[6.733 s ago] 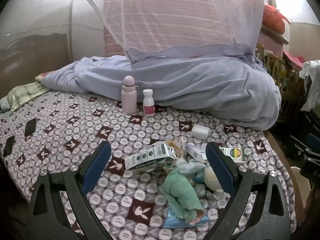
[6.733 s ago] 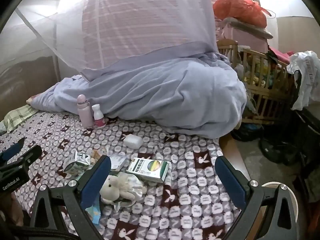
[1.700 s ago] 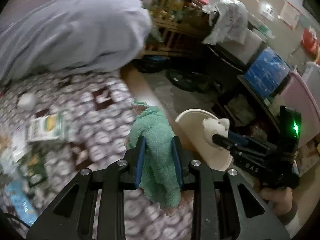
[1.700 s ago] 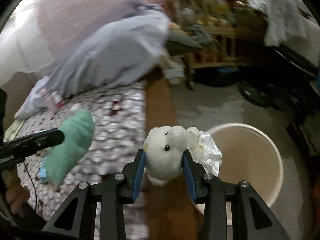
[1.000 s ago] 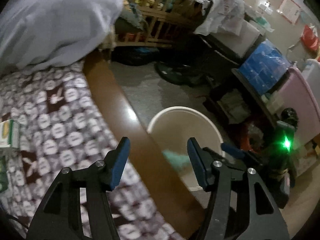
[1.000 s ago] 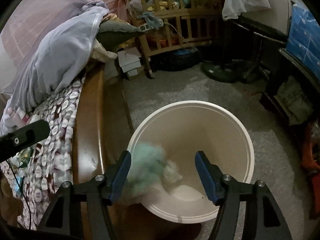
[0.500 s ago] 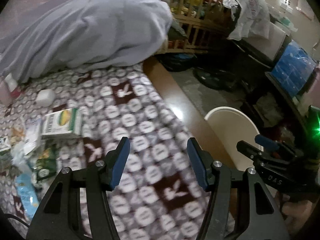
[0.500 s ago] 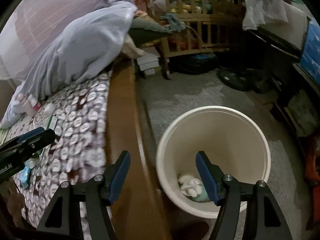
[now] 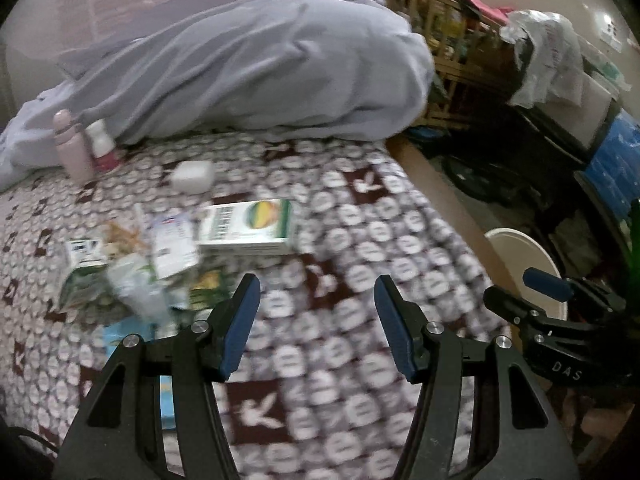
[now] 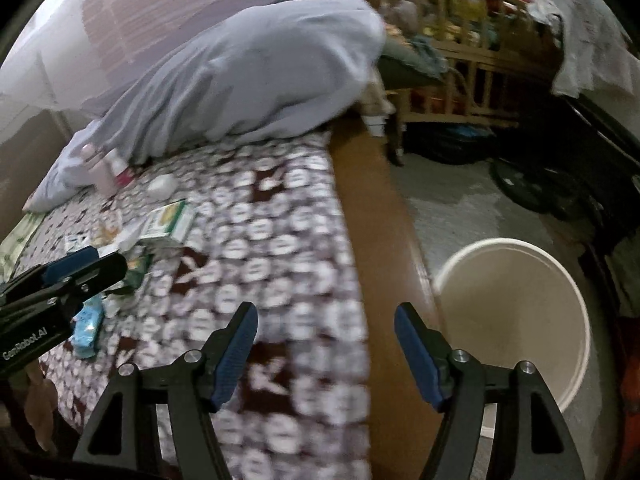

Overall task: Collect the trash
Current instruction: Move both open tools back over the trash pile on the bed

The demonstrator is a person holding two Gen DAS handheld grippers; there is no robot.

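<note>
**Trash pile waits at left of frame**

Trash [image 9: 160, 256] lies heaped on the bedspread [image 9: 340, 280], left of centre. Left gripper [image 9: 312, 320] is half open, empty; right gripper [image 10: 324, 344], its jaws just opening, is empty too. Best take the green box [image 9: 248, 224] squarely, then carry it to the bucket [image 10: 516, 320].

A pale blue quilt [image 9: 256, 68] heaps across the upper frame behind a pink bottle [image 9: 71, 146] at left, on a rabbit-print bedsheet [image 9: 344, 240], with a wooden crib [image 10: 460, 60] upper right.
</note>
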